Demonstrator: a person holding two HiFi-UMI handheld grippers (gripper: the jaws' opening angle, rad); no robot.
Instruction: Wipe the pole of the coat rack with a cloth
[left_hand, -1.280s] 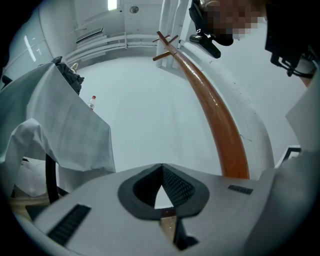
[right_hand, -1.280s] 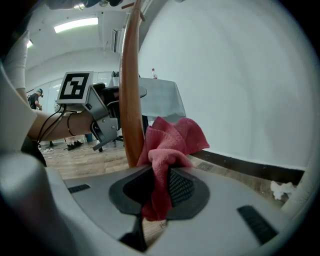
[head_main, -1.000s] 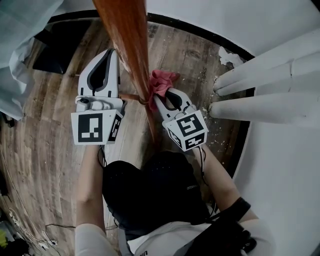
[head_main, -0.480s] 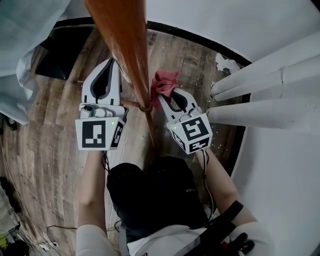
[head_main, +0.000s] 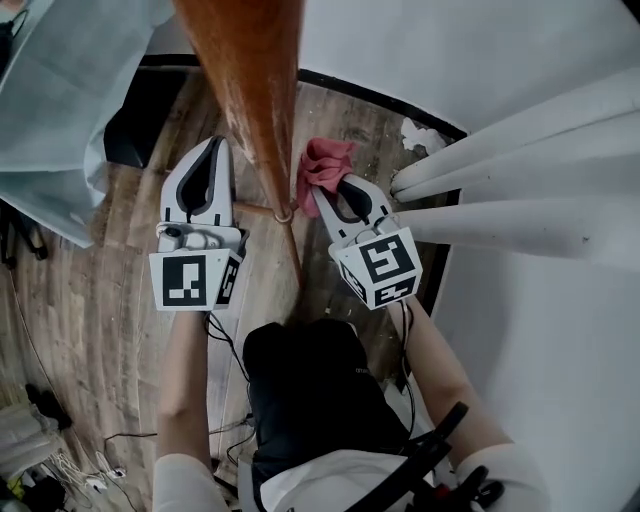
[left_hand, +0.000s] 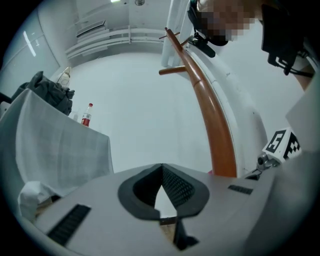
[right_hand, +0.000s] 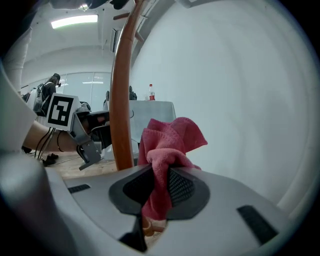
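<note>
The brown wooden coat rack pole (head_main: 255, 100) rises toward me from the floor. My right gripper (head_main: 325, 188) is shut on a red cloth (head_main: 322, 165), which sits right beside the pole's right side; I cannot tell whether it touches. In the right gripper view the cloth (right_hand: 169, 142) bunches out of the gripper (right_hand: 159, 175), with the pole (right_hand: 119, 100) just to its left. My left gripper (head_main: 214, 150) is on the pole's left side, shut and holding nothing. In the left gripper view its jaws (left_hand: 161, 169) meet, and the pole (left_hand: 215, 125) curves up at the right.
A table under a pale cloth (head_main: 70, 110) stands at the left, with a red bottle (left_hand: 86, 115) on it. White pipes (head_main: 520, 150) run along the right wall. A short wooden peg (head_main: 255, 208) sticks out low on the pole. Cables (head_main: 60, 460) lie on the wood floor.
Both grippers keep their places on either side of the pole, the right still shut on the cloth. My head view has shifted a little, and the pole looks larger.
</note>
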